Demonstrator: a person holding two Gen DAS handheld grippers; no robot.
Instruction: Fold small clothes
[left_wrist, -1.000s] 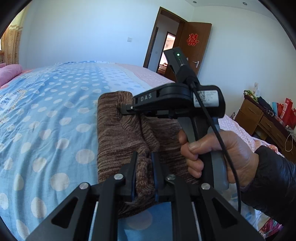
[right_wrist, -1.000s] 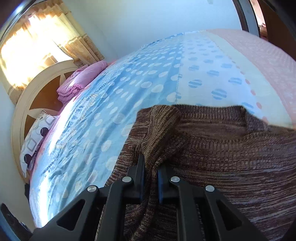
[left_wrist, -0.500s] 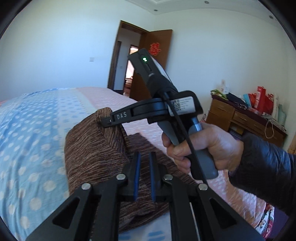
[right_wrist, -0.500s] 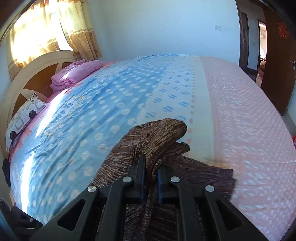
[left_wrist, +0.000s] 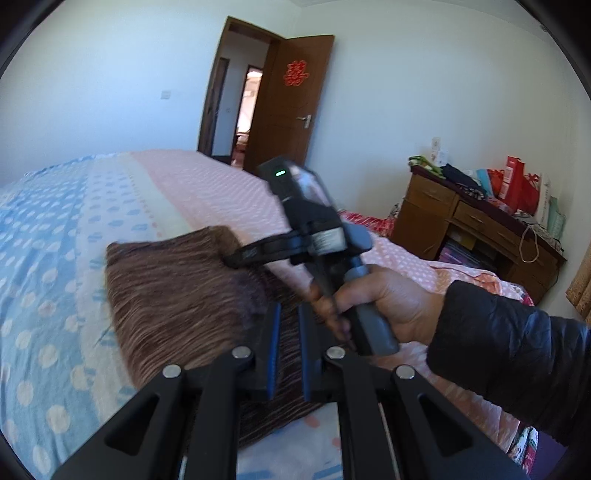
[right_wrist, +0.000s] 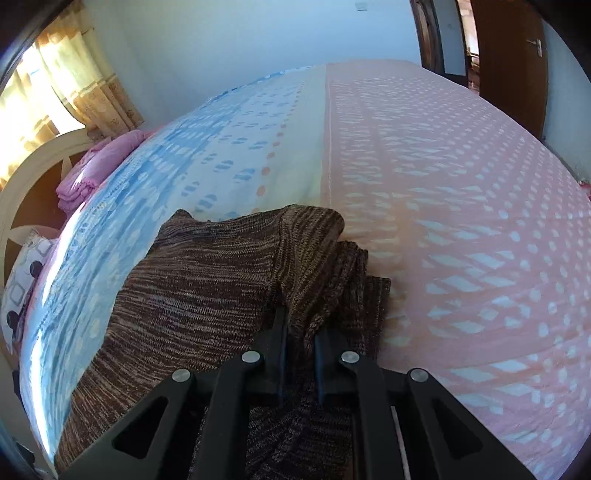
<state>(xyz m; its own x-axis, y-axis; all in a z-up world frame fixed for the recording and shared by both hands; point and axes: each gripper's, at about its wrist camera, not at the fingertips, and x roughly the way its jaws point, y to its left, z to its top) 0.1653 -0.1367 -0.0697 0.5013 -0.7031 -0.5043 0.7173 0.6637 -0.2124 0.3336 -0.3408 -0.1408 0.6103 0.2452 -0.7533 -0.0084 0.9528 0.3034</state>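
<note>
A brown striped knit sweater (left_wrist: 177, 295) lies on the bed, partly doubled over, and its moving flap is blurred. My left gripper (left_wrist: 288, 317) is at the sweater's near edge, and brown knit fills the narrow slit between its blue pads. A hand (left_wrist: 388, 302) in a black sleeve holds my right gripper (left_wrist: 229, 260) at the sweater's far corner. In the right wrist view a bunched fold of the sweater (right_wrist: 203, 295) runs between the fingers of the right gripper (right_wrist: 300, 323). Its jaws are opening, with the knit still between them.
The bed cover (right_wrist: 443, 184) is blue-dotted on one side and pink on the other. Folded pink bedding (right_wrist: 92, 173) and a pillow (right_wrist: 22, 277) lie by the headboard. A wooden desk (left_wrist: 480, 229) with bags stands beyond the bed, beside an open door (left_wrist: 288, 103).
The right gripper has carried its fold of sweater across toward the pink side, doubling the sweater over. Its jaws now stand slightly wider. The left gripper swung right and rose a little.
</note>
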